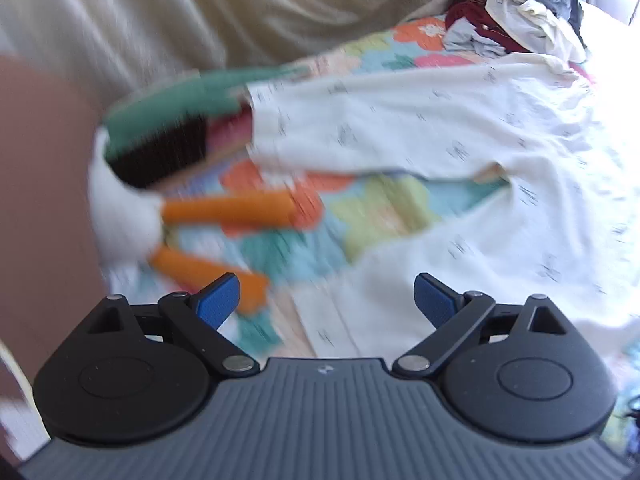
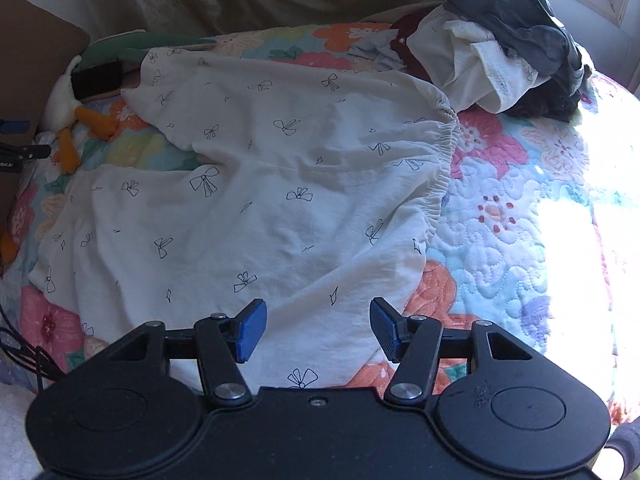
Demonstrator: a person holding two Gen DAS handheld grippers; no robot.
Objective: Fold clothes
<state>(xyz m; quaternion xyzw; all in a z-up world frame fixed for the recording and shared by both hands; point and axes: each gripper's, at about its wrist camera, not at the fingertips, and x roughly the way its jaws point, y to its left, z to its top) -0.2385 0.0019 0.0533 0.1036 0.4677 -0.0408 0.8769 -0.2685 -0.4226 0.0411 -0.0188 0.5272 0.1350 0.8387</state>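
A white garment with small black bow prints (image 2: 280, 168) lies spread on a floral quilt (image 2: 500, 220), its elastic waistband (image 2: 444, 160) toward the right. My right gripper (image 2: 318, 308) hovers over the garment's near edge, jaws apart, pads not pressing the cloth. The left wrist view is blurred. There the same garment (image 1: 440, 128) lies ahead and to the right. My left gripper (image 1: 326, 284) stands wide open above its near edge and the quilt (image 1: 380, 208), with nothing held.
A pile of mixed clothes (image 2: 500, 48) sits at the far right of the bed. A stuffed duck with orange legs (image 2: 64, 96) lies at the left by a cardboard panel (image 2: 32, 40). Black cables (image 2: 24, 356) hang at the lower left. Beige fabric (image 1: 200, 8) runs behind.
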